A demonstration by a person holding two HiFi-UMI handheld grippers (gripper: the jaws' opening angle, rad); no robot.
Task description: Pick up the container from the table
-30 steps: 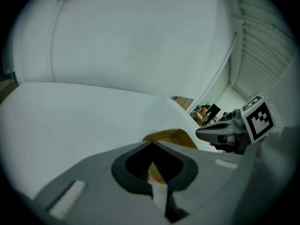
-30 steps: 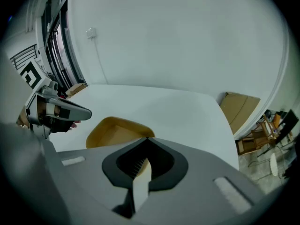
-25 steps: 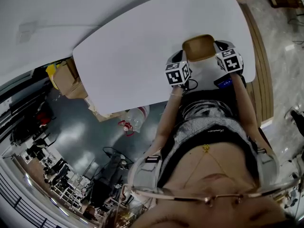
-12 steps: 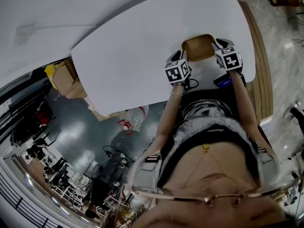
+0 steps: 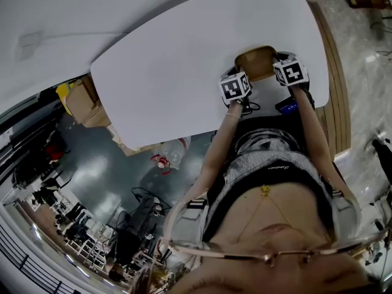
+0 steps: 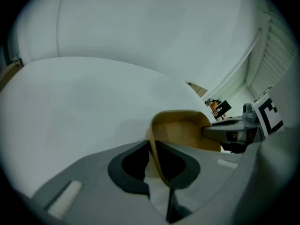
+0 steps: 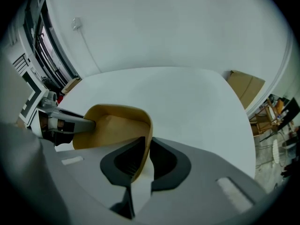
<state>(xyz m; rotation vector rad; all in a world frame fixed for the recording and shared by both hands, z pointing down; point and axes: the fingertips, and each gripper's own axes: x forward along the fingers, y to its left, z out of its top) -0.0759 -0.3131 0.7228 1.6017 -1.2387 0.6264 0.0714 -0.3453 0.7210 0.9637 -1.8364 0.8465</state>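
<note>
A tan, empty, rounded-square container (image 5: 257,62) sits by the near edge of the white table (image 5: 177,60), right in front of the person. My left gripper (image 6: 157,159) is shut on the container's (image 6: 183,134) left rim, the thin wall pinched between its dark pads. On the opposite rim of the container (image 7: 112,128), my right gripper (image 7: 144,159) is shut the same way. In the head view the two marker cubes flank the container. I cannot tell whether its base touches the table.
The table's near edge runs just behind the grippers, against the person's body. A small dark device (image 5: 286,106) lies at that edge. Cardboard boxes (image 5: 82,100) and a plastic bottle (image 5: 176,150) lie on the floor to the left.
Both grippers have moved inward and slightly forward against the container's two sides. The container has hardly shifted.
</note>
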